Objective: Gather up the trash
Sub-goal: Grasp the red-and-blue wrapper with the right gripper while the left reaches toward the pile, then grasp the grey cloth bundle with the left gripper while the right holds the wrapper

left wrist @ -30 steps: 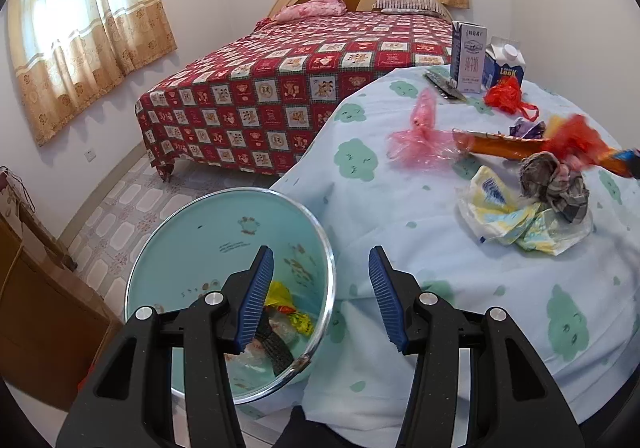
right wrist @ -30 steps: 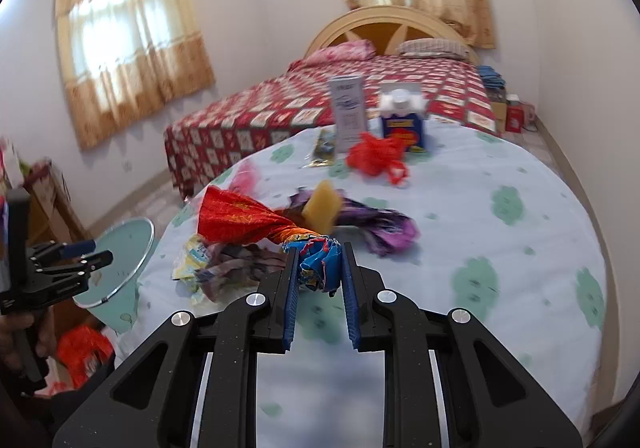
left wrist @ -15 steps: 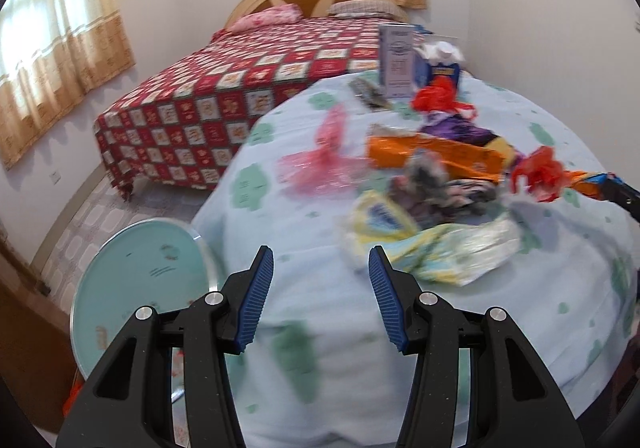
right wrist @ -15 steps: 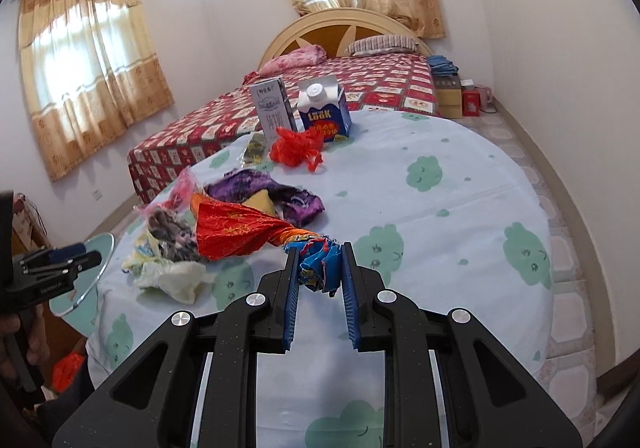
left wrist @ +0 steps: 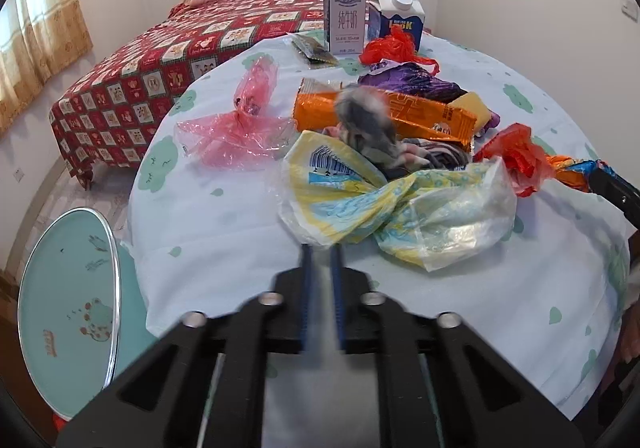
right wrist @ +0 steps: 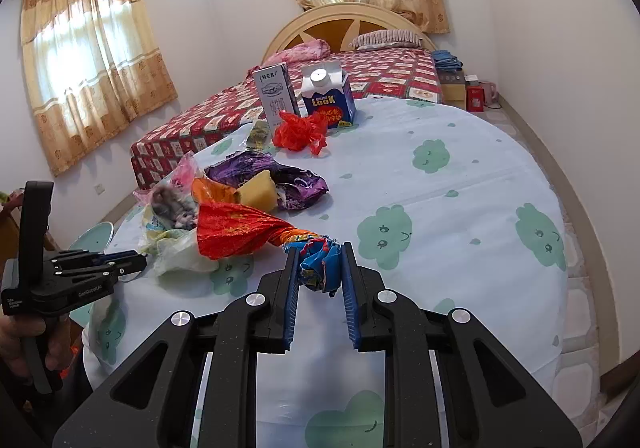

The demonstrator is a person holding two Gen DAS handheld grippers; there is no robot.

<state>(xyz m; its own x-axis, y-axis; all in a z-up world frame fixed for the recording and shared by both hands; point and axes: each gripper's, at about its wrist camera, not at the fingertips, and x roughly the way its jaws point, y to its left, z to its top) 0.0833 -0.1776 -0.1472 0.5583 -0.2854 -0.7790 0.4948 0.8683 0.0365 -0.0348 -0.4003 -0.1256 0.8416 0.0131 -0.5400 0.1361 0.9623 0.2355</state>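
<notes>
Left gripper narrowed to a slit, blurred, nipping at the yellow-blue plastic bag's near edge on the table, probably bound for the bin below. Right gripper clamped on the red wrapper's twisted tail, just above the cloth, ready to carry.

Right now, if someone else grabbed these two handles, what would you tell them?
Right gripper: shut on the red wrapper, at its blue end.
Left gripper: jaws nearly together at the near edge of the yellow-blue bag; blurred, grip uncertain.
Teal bin: beside the table, lower left; contents hidden.
Left: bin both, then pink bag, orange wrapper, purple wrapper, small red bag.
</notes>
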